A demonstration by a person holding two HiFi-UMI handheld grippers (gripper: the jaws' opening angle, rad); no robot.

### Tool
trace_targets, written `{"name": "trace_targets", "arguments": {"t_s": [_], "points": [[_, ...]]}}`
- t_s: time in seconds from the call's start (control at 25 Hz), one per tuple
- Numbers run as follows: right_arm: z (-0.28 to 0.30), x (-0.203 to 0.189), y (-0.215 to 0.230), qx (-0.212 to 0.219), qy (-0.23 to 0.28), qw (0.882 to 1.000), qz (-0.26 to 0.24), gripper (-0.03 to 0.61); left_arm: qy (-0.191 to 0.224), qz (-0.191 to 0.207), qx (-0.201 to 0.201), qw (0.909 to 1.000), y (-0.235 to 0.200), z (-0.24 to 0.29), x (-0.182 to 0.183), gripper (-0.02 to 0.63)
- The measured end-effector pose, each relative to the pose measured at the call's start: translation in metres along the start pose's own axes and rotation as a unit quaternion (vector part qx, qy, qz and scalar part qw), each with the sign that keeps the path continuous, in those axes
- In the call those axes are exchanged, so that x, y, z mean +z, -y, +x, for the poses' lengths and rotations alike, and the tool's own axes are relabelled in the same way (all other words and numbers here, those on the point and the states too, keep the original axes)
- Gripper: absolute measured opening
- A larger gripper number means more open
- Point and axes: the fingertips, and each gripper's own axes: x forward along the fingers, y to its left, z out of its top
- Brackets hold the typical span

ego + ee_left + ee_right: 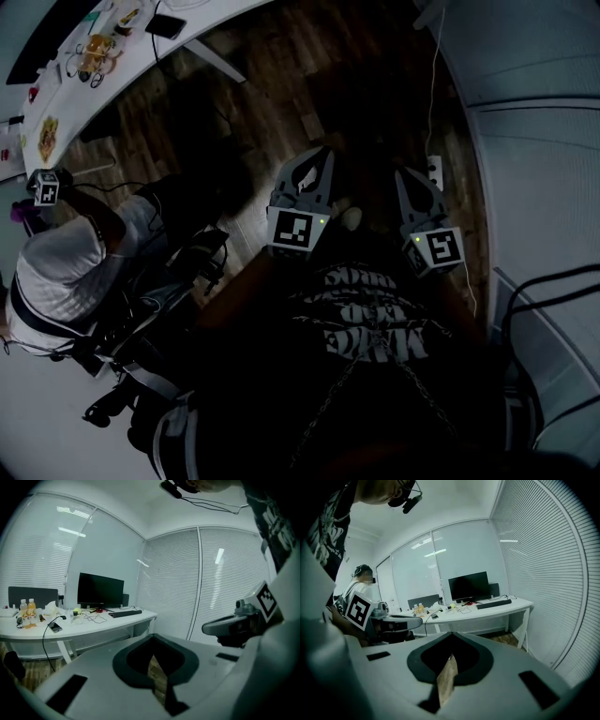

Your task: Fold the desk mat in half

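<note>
Both claws closed tight, empty: left gripper (322,153) and right gripper (401,174) side by side above the floor (281,75). Desk (497,609) with monitor (468,587) stands well apart.

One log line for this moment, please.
left tool: shut, empty | right tool: shut, empty | mat: not in view | desk: across room, monitor on it

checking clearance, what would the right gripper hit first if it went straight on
Probably the white desk ahead: the right gripper aims at its front, and nothing shows in between. Depth is unclear.
</note>
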Motion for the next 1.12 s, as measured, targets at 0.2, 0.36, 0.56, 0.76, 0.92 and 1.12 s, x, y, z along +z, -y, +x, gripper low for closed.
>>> {"name": "trace_targets", "arguments": {"t_s": [0.2, 0.36, 0.56, 0.76, 0.92, 1.12], "points": [[0.057, 0.031, 0.003, -0.033, 0.0, 0.999, -0.014, 0.0, 0.011, -0.005, -0.016, 0.9998, -0.058, 0.032, 0.021, 0.008], [0.082, 0.055, 0.01, -0.05, 0.005, 0.998, -0.024, 0.0, 0.016, -0.009, -0.037, 0.9991, -0.08, 0.054, 0.042, 0.008], [0.117, 0.086, 0.029, -0.057, -0.006, 0.998, -0.027, 0.0, 0.001, -0.014, -0.058, 0.9982, -0.1, 0.097, 0.065, 0.008], [0.123, 0.088, 0.039, -0.064, -0.007, 0.998, -0.02, 0.0, -0.013, -0.02, -0.06, 0.9979, -0.113, 0.113, 0.064, 0.008], [0.127, 0.094, 0.062, -0.069, -0.004, 0.998, -0.01, 0.0, -0.014, -0.011, -0.067, 0.9976, -0.107, 0.132, 0.07, 0.008], [0.143, 0.097, 0.087, -0.056, -0.009, 0.998, -0.002, 0.0, -0.017, -0.014, -0.051, 0.9985, -0.109, 0.159, 0.078, 0.008]]}}
